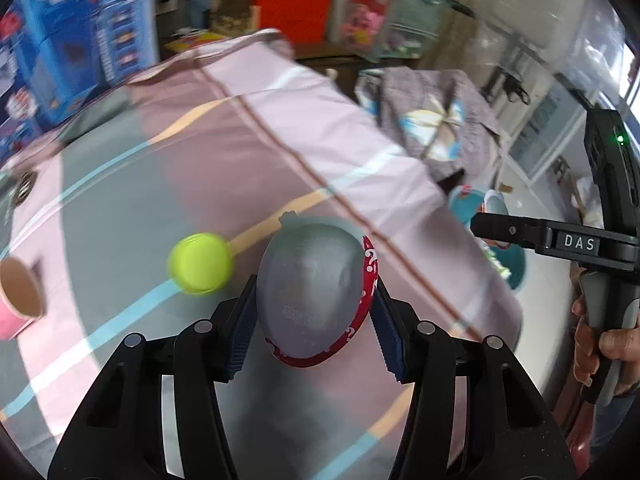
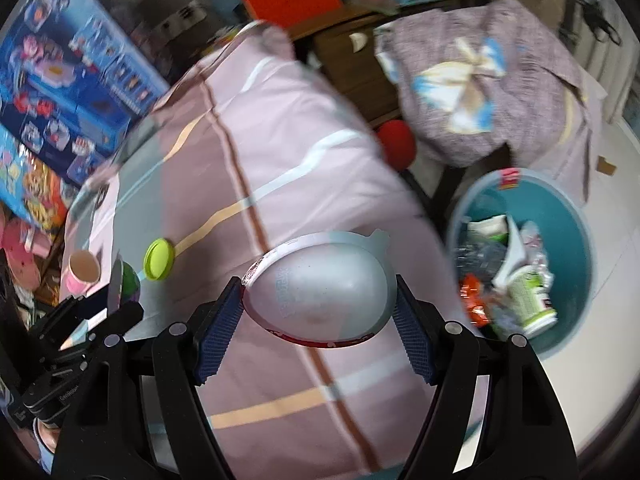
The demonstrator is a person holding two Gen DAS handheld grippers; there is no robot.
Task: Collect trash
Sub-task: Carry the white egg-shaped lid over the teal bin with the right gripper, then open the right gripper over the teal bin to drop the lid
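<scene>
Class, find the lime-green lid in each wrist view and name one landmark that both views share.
Left wrist view: lime-green lid lies left of centre on the table, just left of the silver egg-shaped half.
Right wrist view: lime-green lid lies at centre-left, right of the pink paper cup.
Shared landmark: the pink paper cup, left of the lid in both.

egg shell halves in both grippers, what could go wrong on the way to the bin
1. Each silver egg-shaped shell half is pinched on its smooth curved sides, so it might squirt out of the left gripper or right gripper.
2. The teal trash bin sits on the floor beyond the table edge and already holds trash; a release too early could miss it.
3. The green lid and pink paper cup remain on the table and could be knocked.
</scene>
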